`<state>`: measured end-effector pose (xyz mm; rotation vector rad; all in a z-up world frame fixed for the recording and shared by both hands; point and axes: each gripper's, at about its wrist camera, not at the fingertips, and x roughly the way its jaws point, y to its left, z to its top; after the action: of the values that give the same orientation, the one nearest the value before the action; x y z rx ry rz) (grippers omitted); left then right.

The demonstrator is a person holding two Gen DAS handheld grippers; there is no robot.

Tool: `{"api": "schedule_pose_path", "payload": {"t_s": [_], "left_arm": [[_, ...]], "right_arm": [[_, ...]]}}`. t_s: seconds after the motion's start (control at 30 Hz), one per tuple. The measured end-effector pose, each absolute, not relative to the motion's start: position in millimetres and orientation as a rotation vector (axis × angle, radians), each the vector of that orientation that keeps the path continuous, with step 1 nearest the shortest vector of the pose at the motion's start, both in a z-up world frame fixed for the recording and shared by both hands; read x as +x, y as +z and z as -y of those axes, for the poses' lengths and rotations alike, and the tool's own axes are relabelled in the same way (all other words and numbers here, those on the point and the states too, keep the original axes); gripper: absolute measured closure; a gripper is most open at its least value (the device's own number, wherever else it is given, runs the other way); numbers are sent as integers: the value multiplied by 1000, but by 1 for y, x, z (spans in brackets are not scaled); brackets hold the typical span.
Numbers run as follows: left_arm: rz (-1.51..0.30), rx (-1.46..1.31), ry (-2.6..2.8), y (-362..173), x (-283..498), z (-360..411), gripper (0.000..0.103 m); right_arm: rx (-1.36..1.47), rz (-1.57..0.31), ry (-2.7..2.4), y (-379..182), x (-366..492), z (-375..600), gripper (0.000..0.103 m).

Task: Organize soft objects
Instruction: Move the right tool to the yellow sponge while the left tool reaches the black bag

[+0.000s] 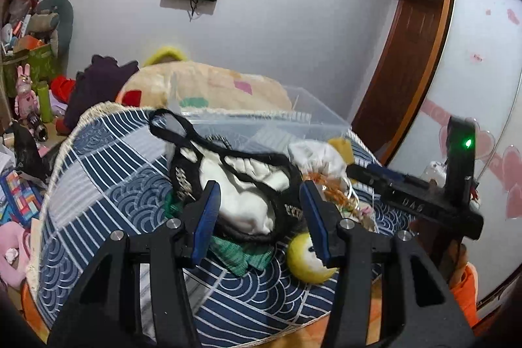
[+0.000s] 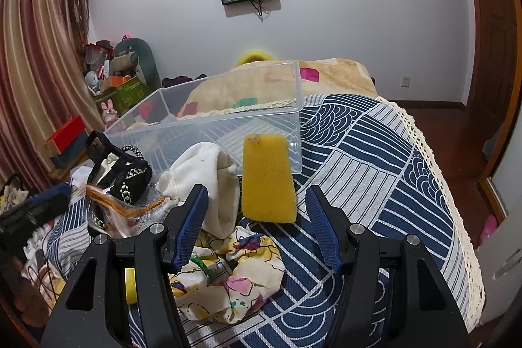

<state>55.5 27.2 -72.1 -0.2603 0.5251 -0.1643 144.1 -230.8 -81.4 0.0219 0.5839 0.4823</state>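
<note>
"DAS" embossed, right hand-held gripper [image 1: 359,175]

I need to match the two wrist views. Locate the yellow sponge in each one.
Left wrist: yellow sponge only partly shows, right of centre, behind the white cloth.
Right wrist: it leans upright at centre against the clear plastic bin.
Shared landmark: the clear plastic bin behind it.
</note>
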Motion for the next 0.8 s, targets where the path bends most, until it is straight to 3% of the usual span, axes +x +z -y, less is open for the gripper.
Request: {"api": "schedule_pose_path", "payload": {"t_s": [0.17,0.5,0.6,0.8], "left_arm": [[-494,-253,-135,-59,50,-33,52],[-619,-169,-165,-89,72,-5,52],[-638,-158,-162,-96,78,0,52],[-641,-149,-153,-100,85,5,69]], "right_arm": [[29,-590,485,-82,145,231,44],[28,-606,487,-85,147,228,44],[28,-627,494,-88,149,225,50],[27,-632,500,-90,149,223,58]]}}
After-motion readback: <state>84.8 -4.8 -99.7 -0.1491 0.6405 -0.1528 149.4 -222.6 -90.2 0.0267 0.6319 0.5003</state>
